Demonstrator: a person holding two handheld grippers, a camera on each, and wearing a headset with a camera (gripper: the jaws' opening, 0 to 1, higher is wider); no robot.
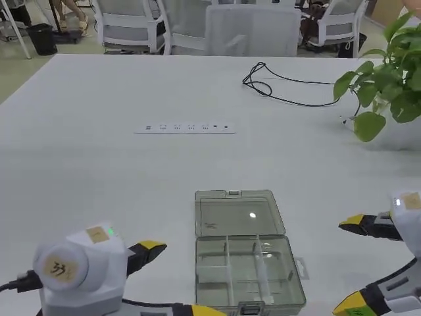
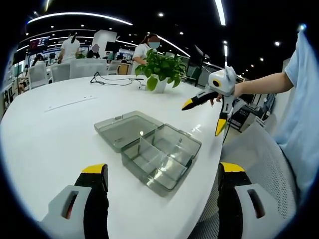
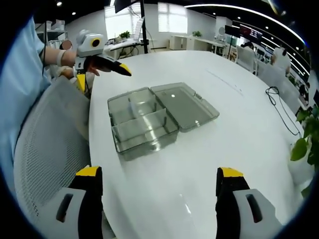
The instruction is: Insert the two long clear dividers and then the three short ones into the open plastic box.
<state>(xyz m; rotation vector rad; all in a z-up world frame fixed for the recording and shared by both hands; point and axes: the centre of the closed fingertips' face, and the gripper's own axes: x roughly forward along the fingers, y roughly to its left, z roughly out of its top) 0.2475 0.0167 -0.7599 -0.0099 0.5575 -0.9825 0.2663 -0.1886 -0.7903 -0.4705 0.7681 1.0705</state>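
In the head view I am keeping the left gripper nearest, bottom left, its jaws spread and empty. The right gripper is hanging at the right edge, tongs equally apart. Between them the plastic box is lying open on the white table, with clear dividers standing inside. The left gripper view is showing me the right hand gripping its tool beyond the box. The right gripper view is showing the left hand and a mesh chair back.

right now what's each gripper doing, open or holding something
left gripper: open, holding nothing
right gripper: open, holding nothing
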